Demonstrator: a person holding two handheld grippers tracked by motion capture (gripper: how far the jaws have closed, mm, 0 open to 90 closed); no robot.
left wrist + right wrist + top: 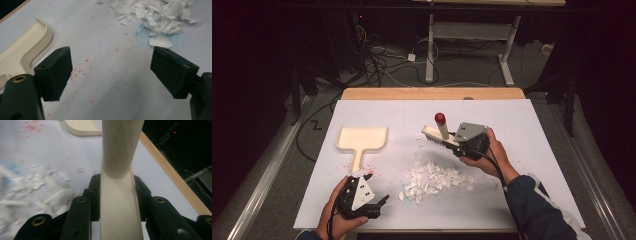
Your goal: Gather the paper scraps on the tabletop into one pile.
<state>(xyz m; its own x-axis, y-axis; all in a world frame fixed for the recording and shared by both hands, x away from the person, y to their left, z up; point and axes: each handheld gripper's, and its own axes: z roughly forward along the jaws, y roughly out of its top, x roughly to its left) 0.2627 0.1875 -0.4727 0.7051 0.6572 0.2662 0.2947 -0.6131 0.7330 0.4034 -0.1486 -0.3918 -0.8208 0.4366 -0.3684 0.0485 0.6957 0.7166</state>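
A cream hand brush [435, 135] with a red-knobbed handle is held just above the white sheet, right of centre, with my right gripper [458, 141] shut on its back. In the right gripper view the brush [120, 150] fills the middle, and the jaws of the right gripper [117, 195] press on both its sides. A heap of torn white paper scraps [432, 180] lies in front of the brush. A cream dustpan [362, 140] lies flat at the left. My left gripper [377, 188] rests near the front edge, just below the dustpan's handle, open and holding nothing [112, 71].
A white sheet [522, 125] covers the wooden table [432, 93]. Red specks [80, 71] and a blue smudge [142, 37] mark the sheet near the scraps [155, 17]. Past the table's far edge are cables and a desk frame [472, 30] on the floor.
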